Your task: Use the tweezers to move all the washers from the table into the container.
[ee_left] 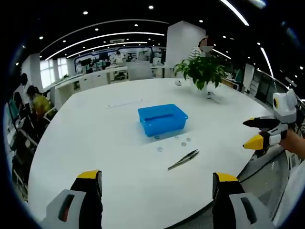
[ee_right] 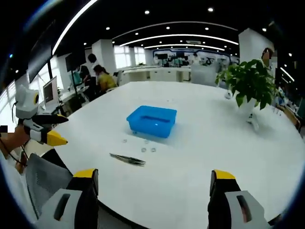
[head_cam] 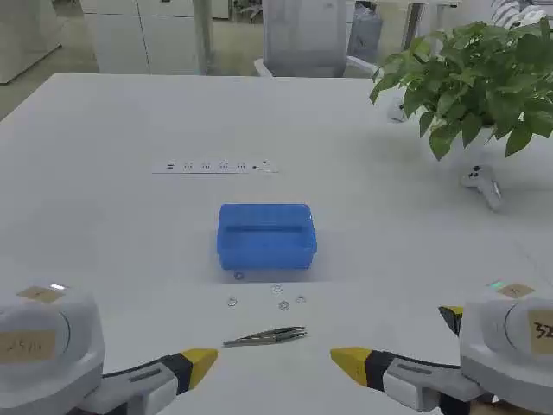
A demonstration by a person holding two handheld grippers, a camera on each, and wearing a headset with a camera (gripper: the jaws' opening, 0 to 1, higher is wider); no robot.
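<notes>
Item: slim metal tweezers (head_cam: 265,336), lying flat on the white table (head_cam: 130,251) between the two grippers. The long axis runs left to right in the head view, and the arms seem to spread toward the right end.

Adjacent: five small metal washers (head_cam: 284,305), scattered between the tweezers and the blue rectangular plastic container (head_cam: 266,235).

Beyond: white power strip (head_cam: 214,166); leafy green potted plant (head_cam: 475,78), far right.

Left gripper (ee_left: 157,179): jaws wide apart, holding nothing.

Right gripper (ee_right: 152,174): the same.

Bare tabletop separates both from the tweezers.
</notes>
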